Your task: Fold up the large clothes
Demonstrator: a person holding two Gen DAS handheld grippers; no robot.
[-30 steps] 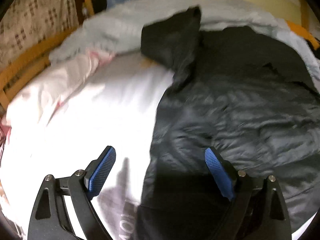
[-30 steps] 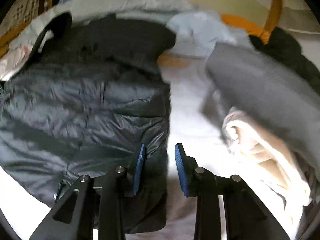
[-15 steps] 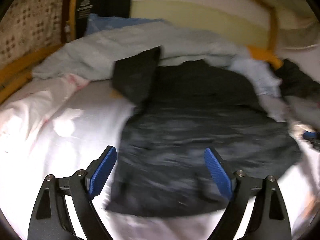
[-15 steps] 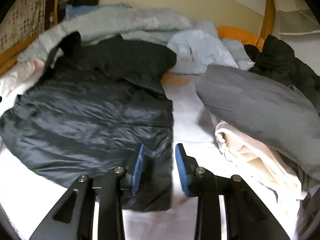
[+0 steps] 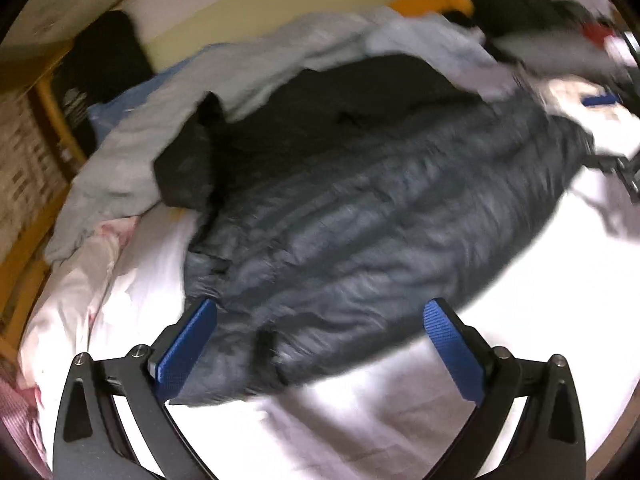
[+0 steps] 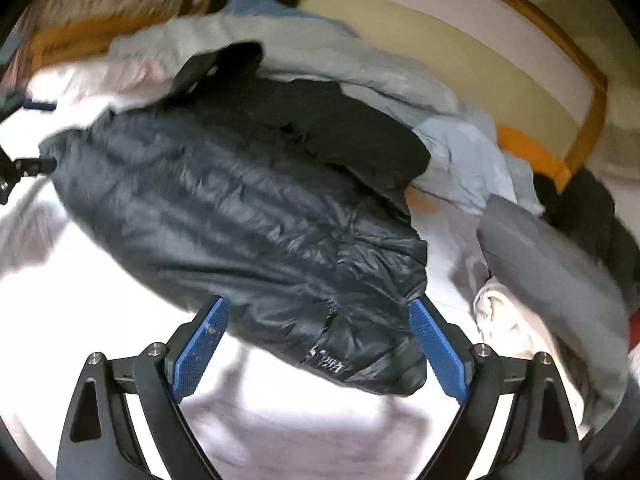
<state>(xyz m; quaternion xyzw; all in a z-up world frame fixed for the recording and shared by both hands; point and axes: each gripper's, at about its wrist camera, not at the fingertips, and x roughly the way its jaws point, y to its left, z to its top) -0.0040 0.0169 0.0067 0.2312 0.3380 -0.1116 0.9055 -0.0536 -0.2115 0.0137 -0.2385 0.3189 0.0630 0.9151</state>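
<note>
A dark quilted puffer jacket (image 5: 380, 208) lies spread on the white sheet (image 5: 400, 412), its black hood end toward the headboard. My left gripper (image 5: 320, 308) hovers over the jacket's near-left hem. Its jaws are opening wide and the blue pads (image 5: 188, 344) press on nothing. In the right wrist view the same jacket (image 6: 240, 208) shows small white lettering near its hem. My right gripper (image 6: 318, 304) is above that hem corner, jaws opening, with fabric below but not pinched. Both views are motion-blurred.
A pale blue-grey blanket (image 5: 160, 128) is bunched behind the jacket. To the right lie a grey garment (image 6: 560, 272), a cream one (image 6: 508, 328) and a black one (image 6: 580, 200). Pink bedding (image 5: 72, 280) lies at the left. A wooden bed frame (image 6: 592, 92) runs along the back.
Both grippers have drawn back from the jacket and rolled, so more of it shows. The right jaws have spread from a narrow gap to wide. The left jaws have widened a little.
</note>
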